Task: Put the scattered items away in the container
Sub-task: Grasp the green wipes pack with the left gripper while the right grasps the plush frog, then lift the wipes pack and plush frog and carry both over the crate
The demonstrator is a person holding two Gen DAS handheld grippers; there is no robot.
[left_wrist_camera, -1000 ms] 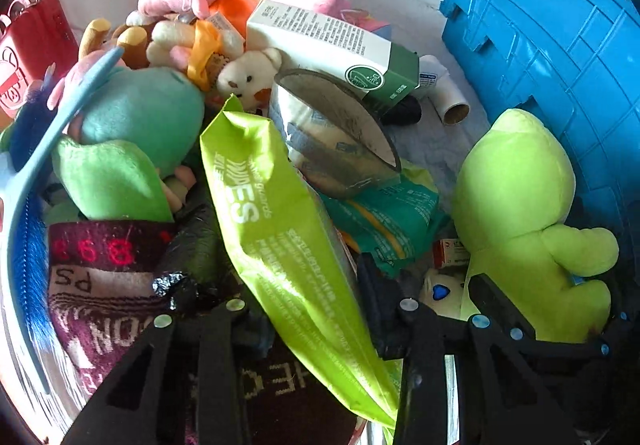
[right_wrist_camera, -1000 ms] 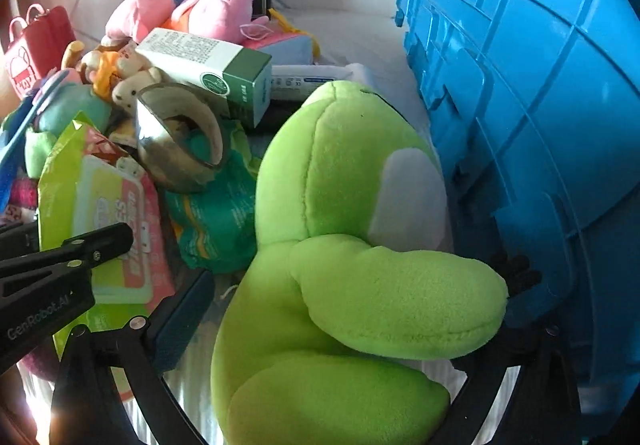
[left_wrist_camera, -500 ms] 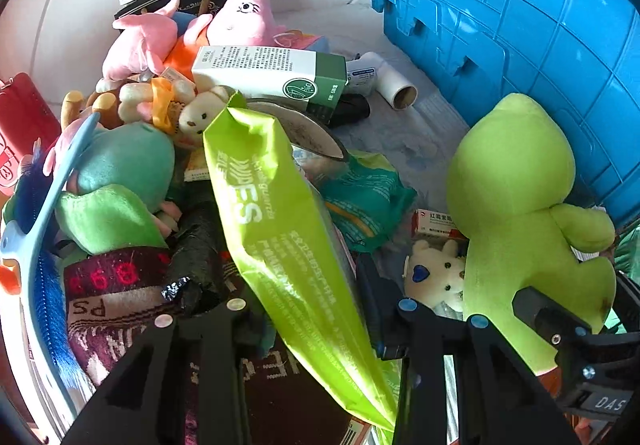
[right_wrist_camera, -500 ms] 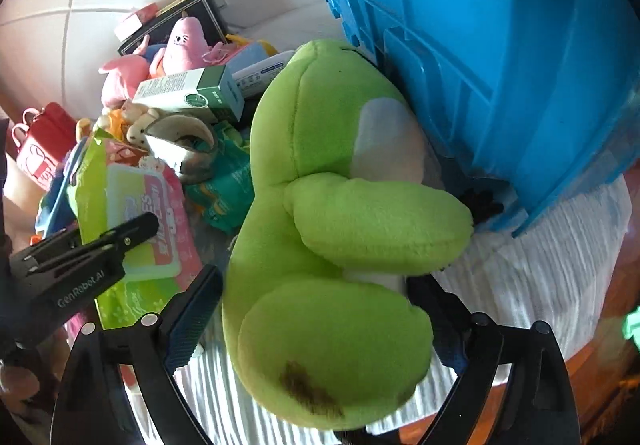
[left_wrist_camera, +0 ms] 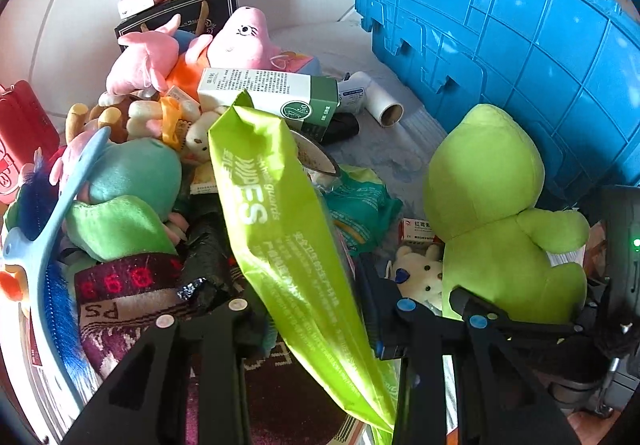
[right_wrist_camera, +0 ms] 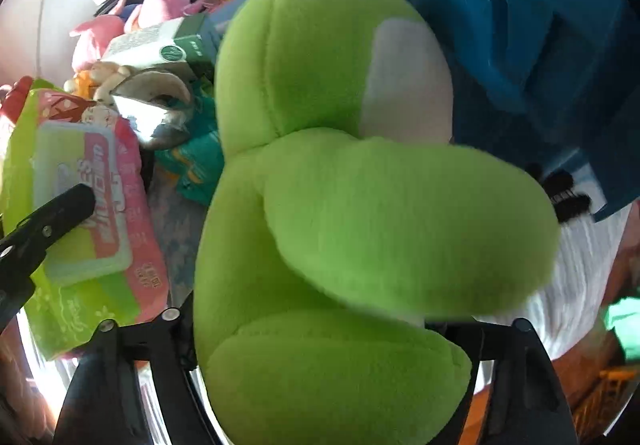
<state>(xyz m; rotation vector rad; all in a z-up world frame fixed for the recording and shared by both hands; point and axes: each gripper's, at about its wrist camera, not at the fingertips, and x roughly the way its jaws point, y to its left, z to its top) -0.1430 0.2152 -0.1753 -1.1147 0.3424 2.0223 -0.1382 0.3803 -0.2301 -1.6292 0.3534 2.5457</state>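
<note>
**Trainee:** Fingers first, then: what do I have in each hand?

**Coach:** Your right gripper has just been closing its fingers on the green plush toy, low on its body, and they are pressing into it now. Your left gripper has its fingers clamped on the lime-green wipes pack, which sticks up and away from you over the pile.

**Trainee:** Where does everything go?

**Coach:** Into the blue crate, which stands just beyond the plush, at the right of the bed. Its wall rises well above the toy, so lift high before you carry across.

**Trainee:** What could spoil it?

**Coach:** Plush gives under pressure, so squeeze firmly, I'd judge, or the heavy head may tip it out. Take one hand at a time; your two grippers sit close together. Keep the wipes pack clear of the white-and-green carton and the other toys as it comes up.
</note>
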